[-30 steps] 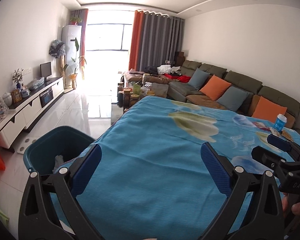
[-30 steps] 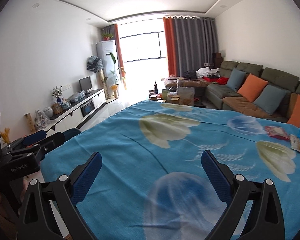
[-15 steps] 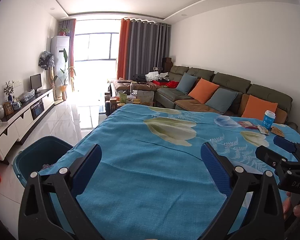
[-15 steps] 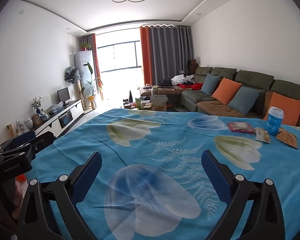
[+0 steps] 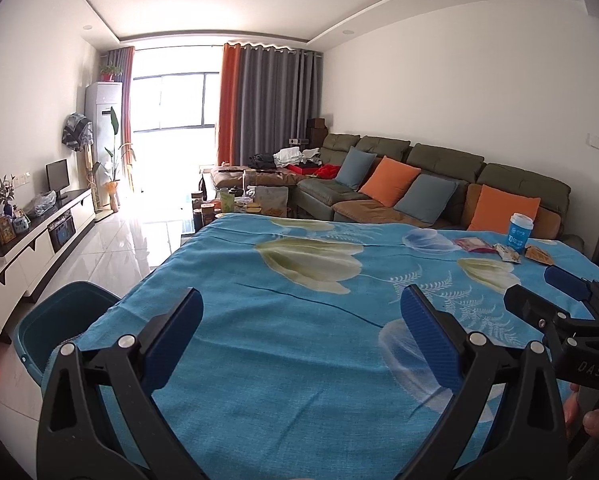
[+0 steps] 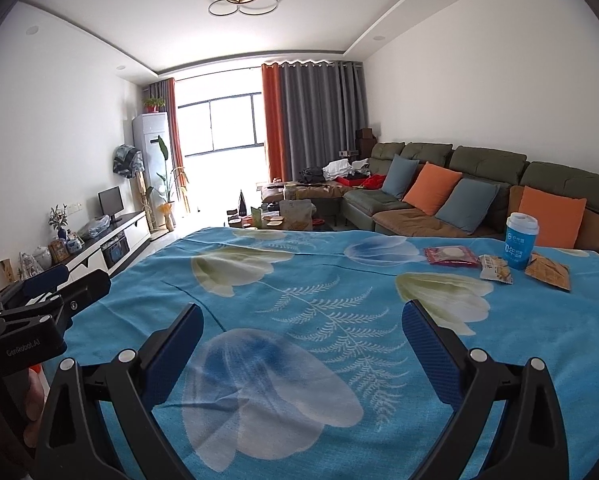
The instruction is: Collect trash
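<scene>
From your left wrist view, your left gripper point(image 5: 299, 312) hangs over the blue floral cloth point(image 5: 283, 344), its blue-padded fingers point(image 5: 171, 332) spread wide apart with nothing between them. The trash sits well ahead and to the right, at the far right corner of the cloth: a blue paper cup point(image 5: 520, 233) standing upright, a red wrapper point(image 5: 474, 245) lying flat left of it, a pale snack packet point(image 5: 508, 254) just in front of the cup, and an orange snack packet point(image 5: 538, 255) at its right. A teal bin point(image 5: 57, 328) stands on the floor off the cloth's left edge, just beside the left finger. Your right gripper point(image 5: 555, 296) shows at the right edge.

From your right wrist view, your right gripper point(image 6: 301, 320) also has its fingers wide apart and empty above the cloth point(image 6: 299, 304). The cup point(image 6: 520, 240) stands ahead to the right, with the red wrapper point(image 6: 452, 257), the pale packet point(image 6: 495, 268) and the orange packet point(image 6: 548, 275) around its base, all well apart from the fingers. Your left gripper point(image 6: 55, 288) shows at the left edge.
</scene>
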The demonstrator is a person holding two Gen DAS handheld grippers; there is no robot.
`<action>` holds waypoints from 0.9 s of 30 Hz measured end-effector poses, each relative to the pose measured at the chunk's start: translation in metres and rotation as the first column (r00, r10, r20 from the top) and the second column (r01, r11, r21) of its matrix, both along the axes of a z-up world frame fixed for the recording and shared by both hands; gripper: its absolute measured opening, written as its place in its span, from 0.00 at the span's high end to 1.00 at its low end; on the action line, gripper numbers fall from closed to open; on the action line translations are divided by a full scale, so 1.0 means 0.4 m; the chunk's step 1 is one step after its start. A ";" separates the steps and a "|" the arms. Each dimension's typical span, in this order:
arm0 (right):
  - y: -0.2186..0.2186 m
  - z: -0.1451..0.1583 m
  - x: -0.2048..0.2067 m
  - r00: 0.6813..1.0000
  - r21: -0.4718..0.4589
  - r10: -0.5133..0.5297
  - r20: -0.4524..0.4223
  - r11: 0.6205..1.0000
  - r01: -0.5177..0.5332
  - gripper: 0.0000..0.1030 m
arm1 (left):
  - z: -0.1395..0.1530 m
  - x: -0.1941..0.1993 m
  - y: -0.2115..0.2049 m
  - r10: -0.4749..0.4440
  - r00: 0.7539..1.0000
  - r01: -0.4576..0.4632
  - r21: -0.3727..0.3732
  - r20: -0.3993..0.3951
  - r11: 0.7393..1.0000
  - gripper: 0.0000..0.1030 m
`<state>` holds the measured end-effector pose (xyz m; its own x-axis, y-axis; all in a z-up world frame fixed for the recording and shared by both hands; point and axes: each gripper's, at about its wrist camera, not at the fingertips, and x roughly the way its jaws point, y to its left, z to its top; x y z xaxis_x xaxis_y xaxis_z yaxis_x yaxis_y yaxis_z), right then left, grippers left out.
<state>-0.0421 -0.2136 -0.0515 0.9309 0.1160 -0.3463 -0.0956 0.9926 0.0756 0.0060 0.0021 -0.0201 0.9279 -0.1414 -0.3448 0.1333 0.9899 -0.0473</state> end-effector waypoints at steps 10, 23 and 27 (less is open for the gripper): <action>-0.018 -0.005 -0.001 1.000 0.013 -0.017 -0.005 1.000 0.017 0.07 | 0.001 0.003 -0.016 -0.014 1.000 0.014 0.004 0.000 1.000 0.05; -0.018 -0.005 -0.002 1.000 0.013 -0.017 -0.008 1.000 0.017 0.07 | 0.004 0.006 -0.027 -0.018 1.000 0.018 0.005 -0.001 1.000 0.05; -0.018 -0.006 -0.002 1.000 0.013 -0.017 -0.008 1.000 0.017 0.07 | 0.007 0.010 -0.031 -0.020 1.000 0.020 0.006 -0.003 1.000 0.05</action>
<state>-0.0427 -0.2208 -0.0538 0.9298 0.1049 -0.3527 -0.0783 0.9930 0.0889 0.0101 -0.0101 -0.0171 0.9241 -0.1576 -0.3482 0.1529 0.9874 -0.0413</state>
